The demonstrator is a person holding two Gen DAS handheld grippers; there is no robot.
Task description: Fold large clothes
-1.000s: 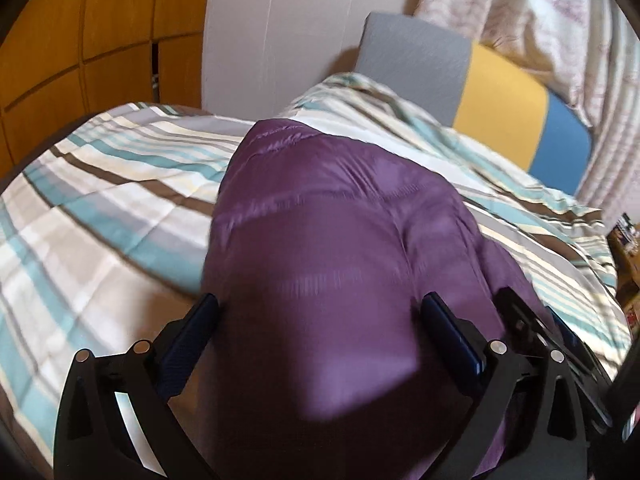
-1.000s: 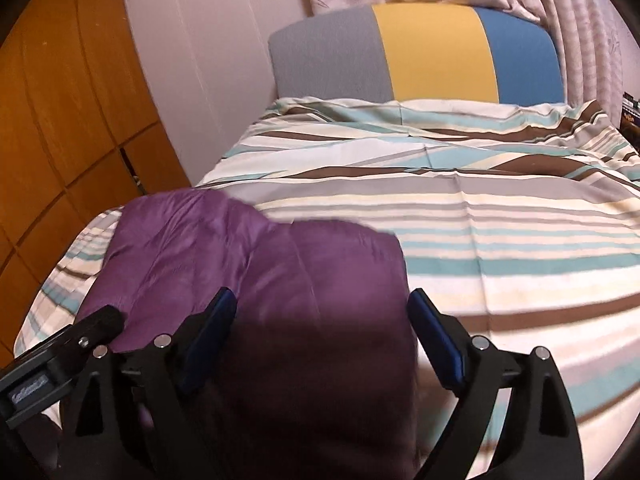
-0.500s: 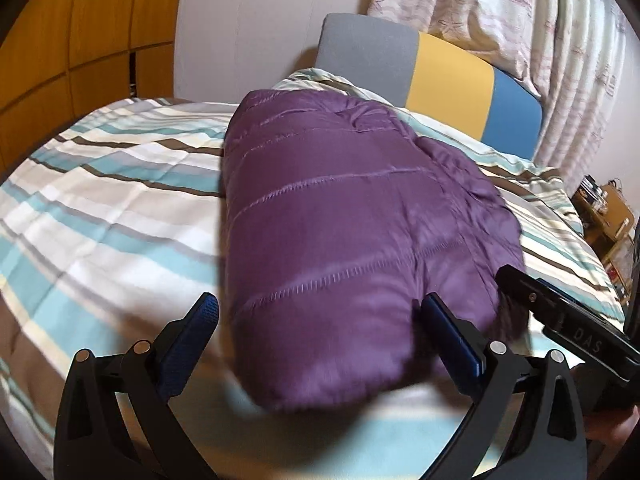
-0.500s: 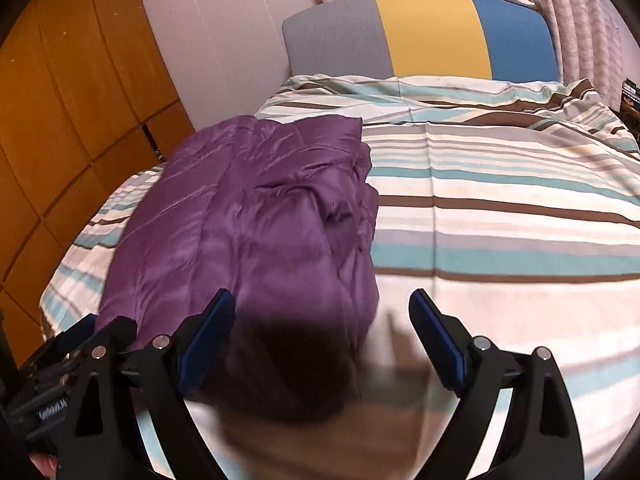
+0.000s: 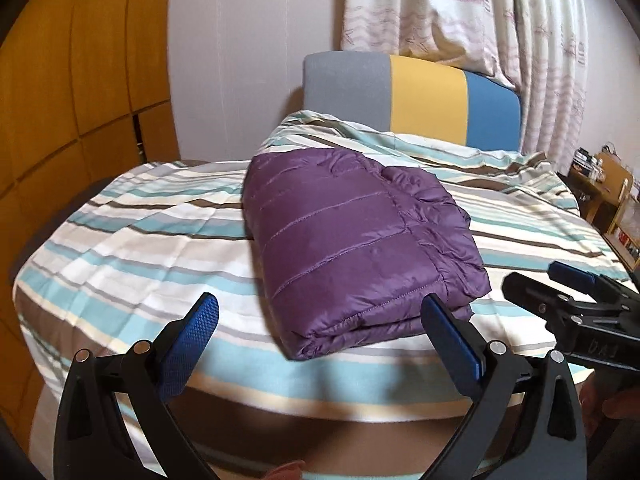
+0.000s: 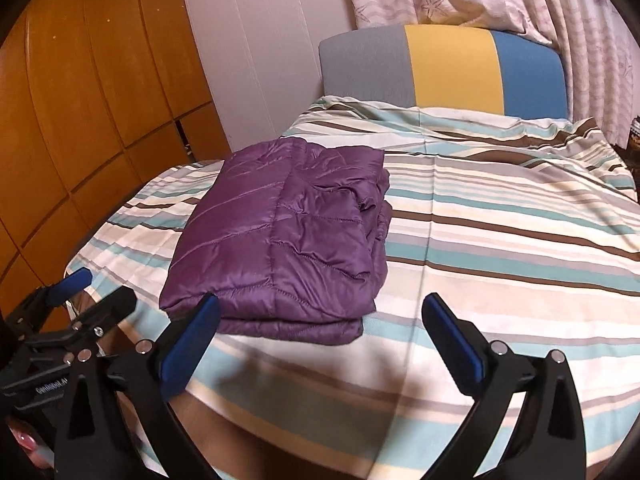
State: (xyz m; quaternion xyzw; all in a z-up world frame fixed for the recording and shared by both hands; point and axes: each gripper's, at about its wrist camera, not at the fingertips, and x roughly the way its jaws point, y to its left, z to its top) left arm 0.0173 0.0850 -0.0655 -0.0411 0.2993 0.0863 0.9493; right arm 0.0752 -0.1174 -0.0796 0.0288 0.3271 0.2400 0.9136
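Note:
A purple quilted jacket lies folded into a thick rectangle on the striped bed cover. It also shows in the right wrist view. My left gripper is open and empty, held back from the jacket's near edge, above the foot of the bed. My right gripper is open and empty, just short of the jacket's near right corner. Each gripper shows at the side of the other's view: the right one and the left one.
A grey, yellow and blue headboard stands at the far end under patterned curtains. Wooden wardrobe doors run along the left. A wooden side table with small items stands to the right of the bed.
Both grippers have drawn back and up from the jacket, which a second ago filled the space between their fingers. The jacket now lies folded and free on the bed.

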